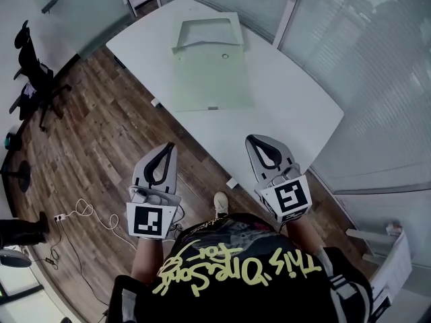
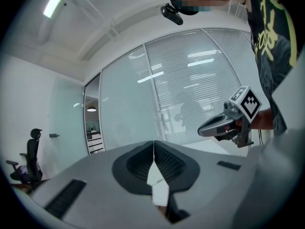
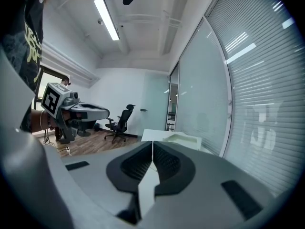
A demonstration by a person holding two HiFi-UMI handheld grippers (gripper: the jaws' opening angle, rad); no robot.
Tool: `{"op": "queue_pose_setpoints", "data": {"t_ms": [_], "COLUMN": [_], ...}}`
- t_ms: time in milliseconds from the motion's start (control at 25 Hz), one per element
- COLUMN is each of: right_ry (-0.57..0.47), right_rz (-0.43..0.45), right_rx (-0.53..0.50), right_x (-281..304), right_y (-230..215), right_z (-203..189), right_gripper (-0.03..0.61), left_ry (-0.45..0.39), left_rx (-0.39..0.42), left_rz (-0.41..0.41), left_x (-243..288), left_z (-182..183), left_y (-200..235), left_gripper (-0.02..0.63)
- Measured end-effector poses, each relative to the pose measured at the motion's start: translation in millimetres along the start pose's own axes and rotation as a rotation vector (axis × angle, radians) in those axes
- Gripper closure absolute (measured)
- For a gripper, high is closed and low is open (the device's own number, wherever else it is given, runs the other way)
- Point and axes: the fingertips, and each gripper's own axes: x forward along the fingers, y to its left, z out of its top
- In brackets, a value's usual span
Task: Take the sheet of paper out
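Note:
A pale green folder (image 1: 209, 79) lies flat on the white table (image 1: 289, 106), its flap (image 1: 209, 32) folded back at the far end. No loose sheet of paper shows apart from it. My left gripper (image 1: 167, 147) hangs over the wooden floor short of the table's near edge, jaws shut with nothing between them. My right gripper (image 1: 253, 140) reaches just over the table's near edge, also shut and empty. In the left gripper view my left gripper (image 2: 153, 142) has its jaws meeting, and the right gripper (image 2: 202, 129) shows beside it. In the right gripper view my right gripper (image 3: 152, 143) points at the folder (image 3: 183, 138).
Glass walls with blinds (image 1: 377, 66) run along the table's far and right sides. A black office chair (image 1: 34, 73) stands on the wooden floor at left. Cables and a power strip (image 1: 74, 214) lie on the floor near my left side.

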Motion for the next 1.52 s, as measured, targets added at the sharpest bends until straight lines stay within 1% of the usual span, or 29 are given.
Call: {"op": "queue_pose_setpoints", "data": {"t_ms": [240, 520, 800, 960, 1200, 1360, 1520], "right_ry": [0.000, 0.002, 0.007, -0.002, 0.005, 0.011, 0.010], "right_rz": [0.021, 0.034, 0.047, 0.079, 0.108, 0.111, 0.096], "right_rx": [0.004, 0.008, 0.030, 0.025, 0.023, 0.021, 0.029], "right_x": [8.8, 15.3, 19.5, 21.7, 23.6, 29.1, 32.0], "right_y": [-11.0, -5.2, -9.2, -3.5, 3.0, 1.4, -2.4], "right_z": [-3.7, -0.3, -6.2, -3.6, -4.7, -8.0, -9.3], "right_gripper": [0.569, 0.569, 0.569, 0.569, 0.569, 0.569, 0.569], "left_ry": [0.000, 0.024, 0.021, 0.038, 0.051, 0.054, 0.039], "left_rx": [0.007, -0.001, 0.000, 0.003, -0.014, -0.008, -0.001], "left_rz": [0.018, 0.022, 0.026, 0.046, 0.068, 0.077, 0.062], "left_x": [12.2, 9.6, 18.3, 14.7, 5.0, 8.8, 17.0], "left_z": [0.2, -2.4, -1.1, -5.7, -6.6, -8.4, -8.4], "left_y": [1.3, 7.8, 8.0, 5.9, 5.9, 12.9, 14.0], "left_gripper": [0.603, 0.604, 0.604, 0.604, 0.603, 0.603, 0.603]}}
